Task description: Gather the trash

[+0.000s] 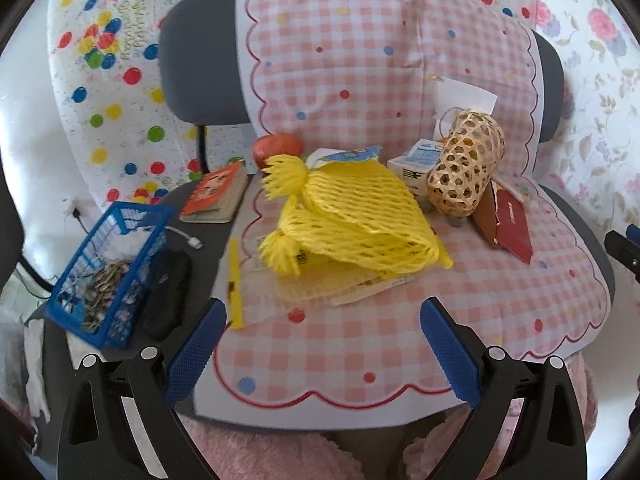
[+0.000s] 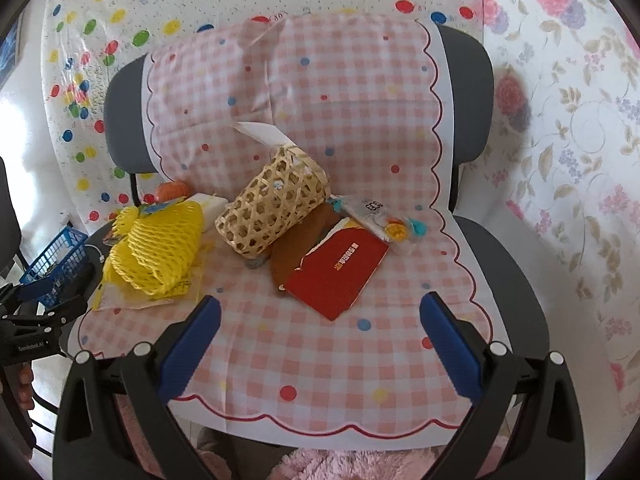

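Observation:
On a chair seat covered by a pink checked cloth (image 1: 360, 344) lies a pile of yellow foam fruit netting (image 1: 352, 216) over flat wrappers. Beside it a woven bamboo basket (image 1: 464, 168) lies on its side, with a torn red envelope (image 2: 336, 272) and a brown one to its right. A small white carton (image 1: 416, 160) stands behind the netting. My left gripper (image 1: 324, 344) hovers open before the netting, holding nothing. In the right wrist view my right gripper (image 2: 320, 340) is open too, just short of the red envelope.
A blue plastic crate (image 1: 108, 272) with seed husks sits at the seat's left, near an orange notebook (image 1: 216, 192), a white cable (image 1: 188, 238) and a red fruit (image 1: 278, 148). Small wrappers (image 2: 388, 220) lie right of the basket. The chair backrest (image 2: 296, 92) rises behind.

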`<state>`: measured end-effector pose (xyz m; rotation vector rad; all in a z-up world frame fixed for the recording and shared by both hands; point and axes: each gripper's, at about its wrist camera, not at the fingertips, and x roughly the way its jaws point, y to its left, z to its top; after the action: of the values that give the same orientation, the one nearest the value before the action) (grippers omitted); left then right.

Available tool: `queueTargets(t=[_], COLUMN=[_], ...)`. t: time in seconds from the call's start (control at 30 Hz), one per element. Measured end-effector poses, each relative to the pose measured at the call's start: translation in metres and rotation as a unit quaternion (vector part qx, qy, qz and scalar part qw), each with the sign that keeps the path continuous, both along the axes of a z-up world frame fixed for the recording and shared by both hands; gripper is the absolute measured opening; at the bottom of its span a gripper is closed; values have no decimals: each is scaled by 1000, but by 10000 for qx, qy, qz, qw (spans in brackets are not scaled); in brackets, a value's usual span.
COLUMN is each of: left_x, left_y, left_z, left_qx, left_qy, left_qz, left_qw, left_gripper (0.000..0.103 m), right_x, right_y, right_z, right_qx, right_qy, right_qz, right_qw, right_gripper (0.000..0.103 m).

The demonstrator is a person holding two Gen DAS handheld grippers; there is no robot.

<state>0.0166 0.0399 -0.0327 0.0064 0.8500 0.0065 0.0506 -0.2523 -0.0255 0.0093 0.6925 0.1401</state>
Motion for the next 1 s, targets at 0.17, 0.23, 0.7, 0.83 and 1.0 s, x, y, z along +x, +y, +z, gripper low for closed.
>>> queueTargets(t=[0.17, 0.23, 0.7, 0.83, 1.0], left_x=[31, 45, 124, 142, 158], left_y=[-5, -4, 8, 8, 0], left_z=[-8, -14, -42, -46, -45], left_qx=[-468, -585, -1234, -1286, -1439], left_qy=[221, 303, 409, 433, 401], left_qz=[0, 200, 738, 705, 504], left_qw=[9987, 9976, 9888, 9882, 9875], left_gripper=[96, 95, 89, 53, 16], right_x=[12, 15, 36, 38, 37], right_y=[-2, -3, -11, -13, -16], right_z=[-4, -5, -23, -28, -30], right_qx=[-49, -78, -175, -189, -217], right_qy=[-29, -64, 95, 158, 188], right_qz=[-24, -16, 47, 28, -23], right_qw=[10000, 9999, 9998, 9997, 9996], right_gripper=[97, 97, 97, 97, 97])
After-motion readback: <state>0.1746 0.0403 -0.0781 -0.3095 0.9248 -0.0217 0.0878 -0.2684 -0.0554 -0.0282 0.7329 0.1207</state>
